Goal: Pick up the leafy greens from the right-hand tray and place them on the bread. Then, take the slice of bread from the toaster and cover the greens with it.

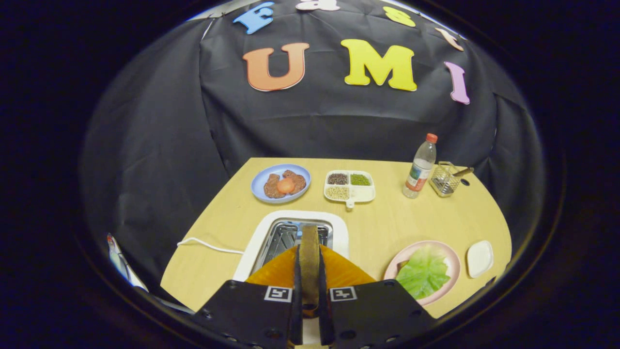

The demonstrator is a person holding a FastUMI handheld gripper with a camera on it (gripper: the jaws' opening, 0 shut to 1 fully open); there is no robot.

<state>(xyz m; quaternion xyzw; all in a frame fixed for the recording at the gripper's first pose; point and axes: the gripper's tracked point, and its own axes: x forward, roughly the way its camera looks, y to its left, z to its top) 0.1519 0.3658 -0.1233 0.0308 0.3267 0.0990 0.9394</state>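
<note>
My gripper is shut on a slice of bread, held edge-on between the two fingers. The slice shows a brown crust and orange-brown faces, and it hangs just above the slots of the white toaster right ahead of the fingers. To the right of the fingers a pink plate carries a large pale green leaf. A sliver of brown shows at the leaf's left edge; what lies under the leaf is hidden.
Beyond the toaster stand a blue plate with meat patties and a tomato slice, and a white divided dish of grains. A water bottle and a wire basket stand far right. A small white dish sits beside the pink plate. A white cable runs left.
</note>
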